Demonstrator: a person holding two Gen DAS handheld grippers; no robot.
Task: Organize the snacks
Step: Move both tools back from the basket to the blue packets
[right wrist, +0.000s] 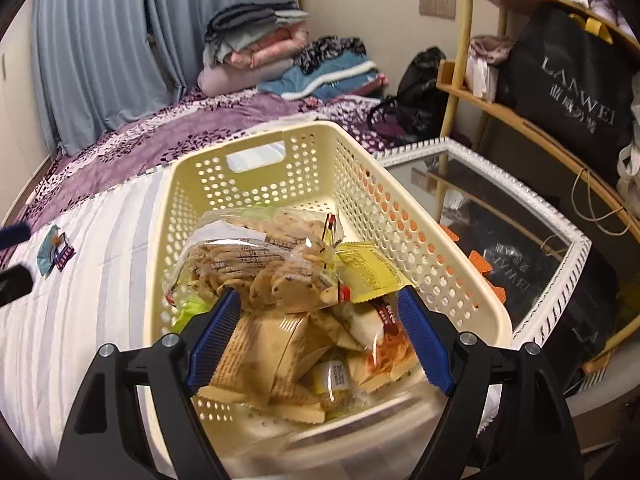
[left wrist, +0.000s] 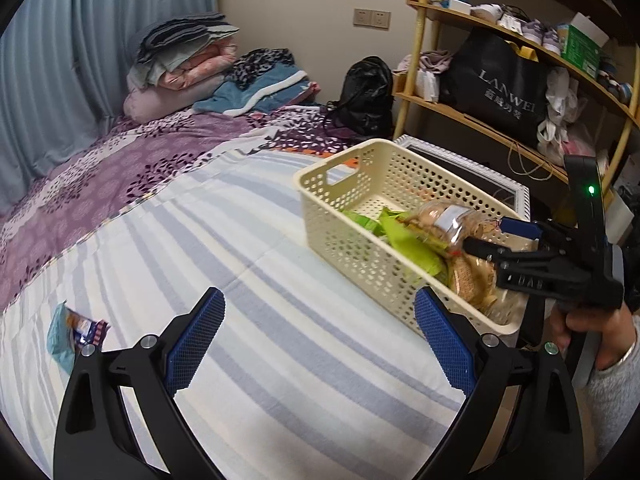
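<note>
A cream perforated basket (left wrist: 316, 200) (right wrist: 256, 132) stands on the striped bed sheet, holding several snack packets. Among them are a clear bag of biscuits (right wrist: 256, 256) (left wrist: 444, 220), green packets (left wrist: 404, 240) and a yellow packet (right wrist: 368, 272). My right gripper (right wrist: 319, 294) (left wrist: 486, 234) hovers over the near end of the basket, jaws apart, the pads pressing on nothing. My left gripper (left wrist: 320, 300) is open above bare sheet, left of the basket, with nothing between its fingers. One small blue snack packet (left wrist: 76, 332) (right wrist: 54, 250) lies alone on the sheet, far left.
A white-framed mirror (right wrist: 520, 216) lies flat just right of the basket. Behind it, a wooden shelf (left wrist: 480, 20) holds a black shopping bag (left wrist: 500, 84). Folded bedding (left wrist: 184, 64) and a black backpack (left wrist: 368, 92) sit at the far end of the bed.
</note>
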